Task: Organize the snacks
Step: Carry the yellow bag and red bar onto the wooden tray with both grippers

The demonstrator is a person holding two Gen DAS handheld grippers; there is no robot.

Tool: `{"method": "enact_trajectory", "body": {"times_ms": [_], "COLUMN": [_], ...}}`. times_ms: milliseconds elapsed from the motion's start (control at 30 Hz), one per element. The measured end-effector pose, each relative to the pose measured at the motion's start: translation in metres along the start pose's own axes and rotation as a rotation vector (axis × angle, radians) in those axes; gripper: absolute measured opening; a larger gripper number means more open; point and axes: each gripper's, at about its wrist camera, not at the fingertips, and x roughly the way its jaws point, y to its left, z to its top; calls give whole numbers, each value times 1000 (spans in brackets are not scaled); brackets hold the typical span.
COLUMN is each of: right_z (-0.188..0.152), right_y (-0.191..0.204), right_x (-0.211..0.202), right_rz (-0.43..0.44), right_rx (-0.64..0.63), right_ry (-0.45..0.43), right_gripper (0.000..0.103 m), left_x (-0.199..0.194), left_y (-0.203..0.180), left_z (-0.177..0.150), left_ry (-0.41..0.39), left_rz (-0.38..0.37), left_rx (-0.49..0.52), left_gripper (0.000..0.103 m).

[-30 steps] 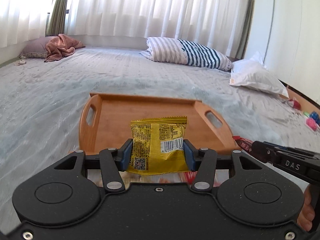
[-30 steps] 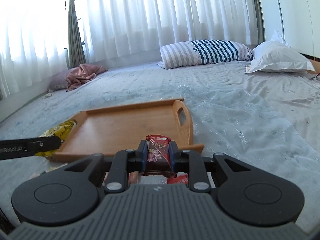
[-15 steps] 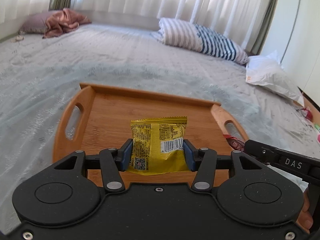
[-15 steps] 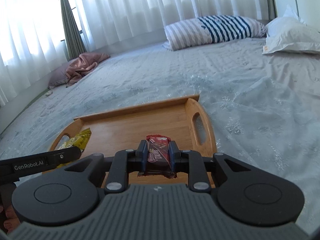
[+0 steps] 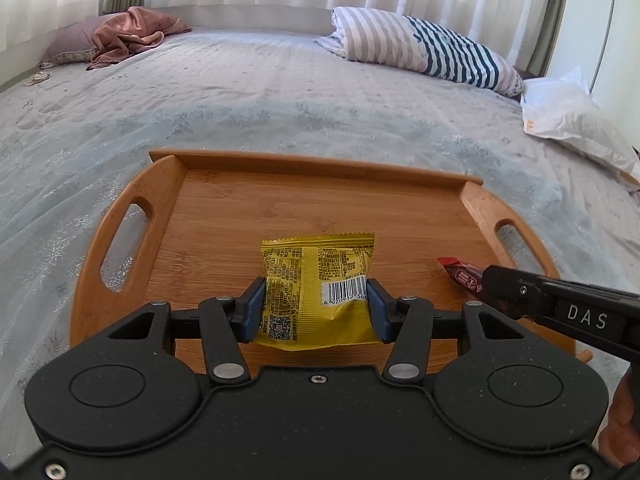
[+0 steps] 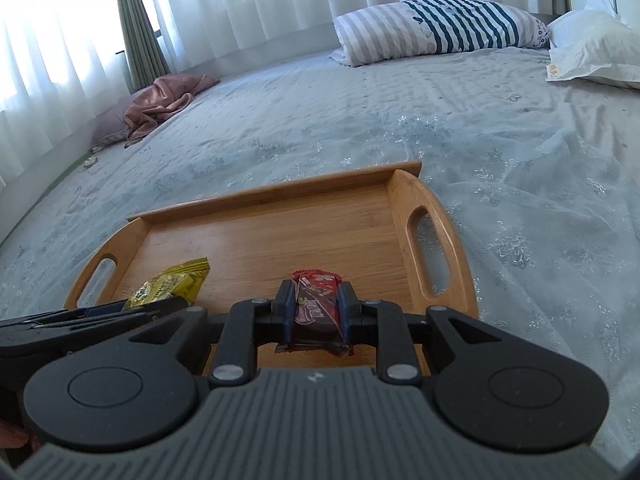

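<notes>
Yellow packet (image 5: 316, 292) and red bar (image 6: 317, 304) clamped above wooden tray (image 5: 240, 208)

bed (image 5: 280, 92): grey floral sheet | on it: wooden tray (image 5: 120, 216), 3 pillows, pink cloth (image 5: 128, 36)

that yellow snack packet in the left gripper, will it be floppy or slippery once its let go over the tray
The yellow packet is probably soft and light: its film creases where the left gripper pinches it. The glossy wrapper may slide a little on the smooth wooden tray. Being flat, it should lie still rather than roll.
</notes>
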Motion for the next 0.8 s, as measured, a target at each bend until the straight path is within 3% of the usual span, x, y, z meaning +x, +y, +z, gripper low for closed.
{"method": "enact_trajectory", "body": {"times_ms": [800], "right_z": [-9], "right_y": [1], "right_x": [16], "right_rz": [4], "right_rx": [-9], "right_ry": [23], "right_gripper": [26], "left_x": [15], "left_y": [-9], "left_z": [-6], "left_ry": [-7], "left_rz": [30], "left_rx": [53], "left_gripper": [50]}}
